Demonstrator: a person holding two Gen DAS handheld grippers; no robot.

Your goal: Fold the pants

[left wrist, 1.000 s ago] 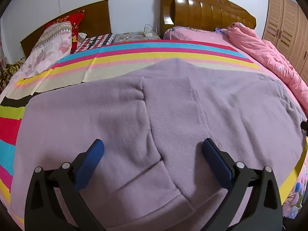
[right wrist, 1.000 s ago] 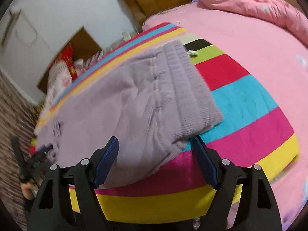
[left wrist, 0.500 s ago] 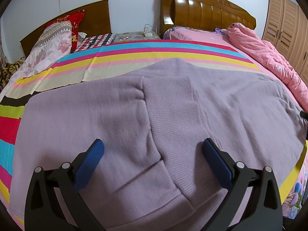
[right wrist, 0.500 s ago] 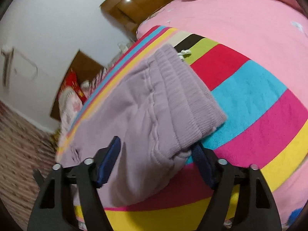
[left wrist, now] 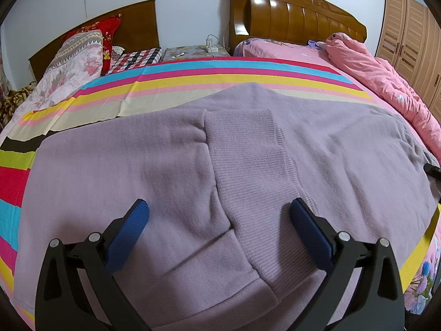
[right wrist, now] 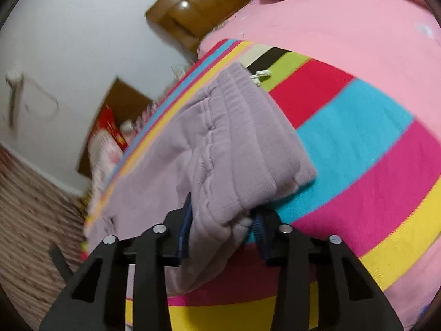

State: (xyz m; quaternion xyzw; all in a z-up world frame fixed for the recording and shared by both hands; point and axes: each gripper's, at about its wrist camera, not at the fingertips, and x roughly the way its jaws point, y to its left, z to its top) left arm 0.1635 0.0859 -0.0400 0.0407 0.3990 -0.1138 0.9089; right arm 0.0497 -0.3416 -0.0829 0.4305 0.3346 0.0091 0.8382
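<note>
Lilac knit pants (left wrist: pixel 171 165) lie flat across the striped blanket (left wrist: pixel 220 74). In the left wrist view two ribbed leg cuffs (left wrist: pixel 248 165) lie folded over the middle of them. My left gripper (left wrist: pixel 217 207) hovers open just above these cuffs, one blue pad on each side. In the right wrist view the pants (right wrist: pixel 220 138) show their ribbed waistband end, with a white drawstring (right wrist: pixel 260 74) at its far corner. My right gripper (right wrist: pixel 222 212) is closing on the near waistband corner, and the bunched fabric fills the gap between its pads.
Pink quilt (left wrist: pixel 386 77) heaped at the right of the bed. Wooden headboard (left wrist: pixel 289 19) and a nightstand (left wrist: pixel 193 52) at the back. Pillows (left wrist: pixel 77 55) on a second bed at the left. Wardrobe (left wrist: pixel 408 33) at far right. Wood floor (right wrist: pixel 30 220) lies beside the bed.
The right gripper has rolled, moved in over the waistband corner and narrowed its jaws around the fabric. The left gripper and the cuffs have stayed put.
</note>
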